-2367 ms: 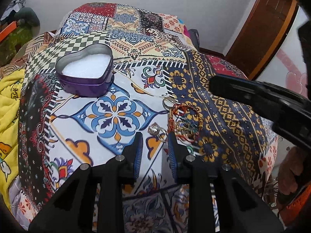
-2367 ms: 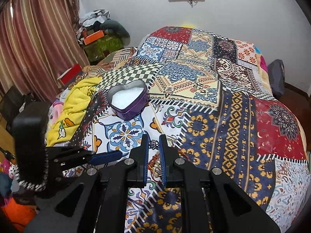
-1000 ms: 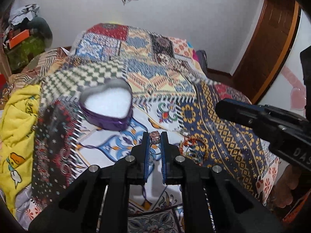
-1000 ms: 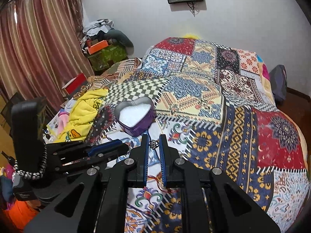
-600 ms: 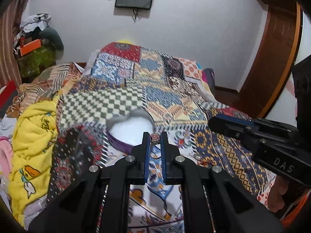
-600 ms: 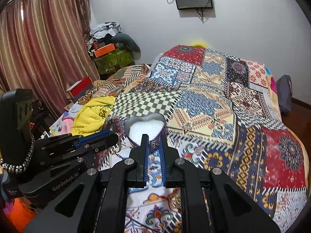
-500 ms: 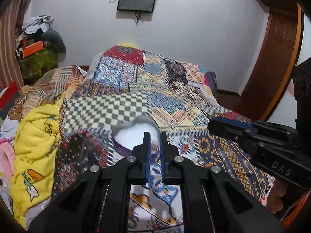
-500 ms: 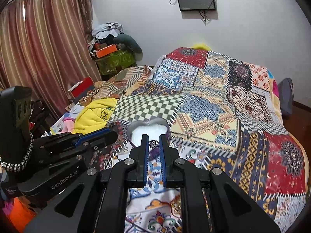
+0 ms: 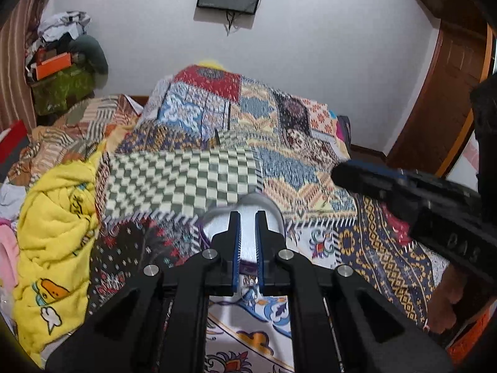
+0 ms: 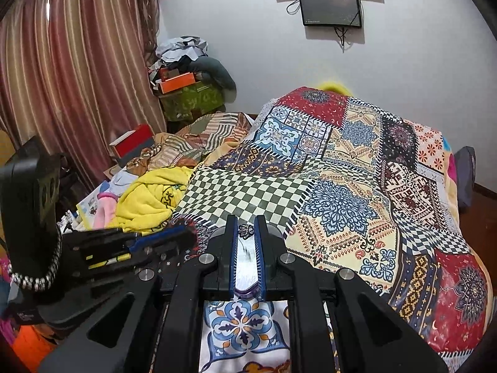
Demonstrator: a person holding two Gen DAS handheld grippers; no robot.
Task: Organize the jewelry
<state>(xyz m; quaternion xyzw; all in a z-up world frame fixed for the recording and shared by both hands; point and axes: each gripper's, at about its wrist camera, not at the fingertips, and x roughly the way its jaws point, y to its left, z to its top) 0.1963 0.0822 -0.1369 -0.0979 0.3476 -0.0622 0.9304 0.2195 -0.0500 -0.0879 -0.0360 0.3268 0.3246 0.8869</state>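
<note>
Right hand-held gripper (image 10: 247, 233) pinching ring (image 10: 245, 231) | above heart box (image 10: 245, 267) | left hand-held gripper (image 9: 247, 227) closed

Both views are wrist fisheyes looking forward and downward along their own fingers across the patchwork bedspread (image 9: 186, 180) toward the far wall. Left wrist view: close over the heart-shaped box (image 9: 273, 208); right gripper (image 9: 338, 174) enters at 3 o'clock. Right wrist view: same box (image 10: 276, 233) under its fingers; left gripper (image 10: 186, 236) at 9 o'clock. Shared: bedspread, box, wall screen (image 10: 330, 6), yellow blanket (image 10: 146, 199).
</note>
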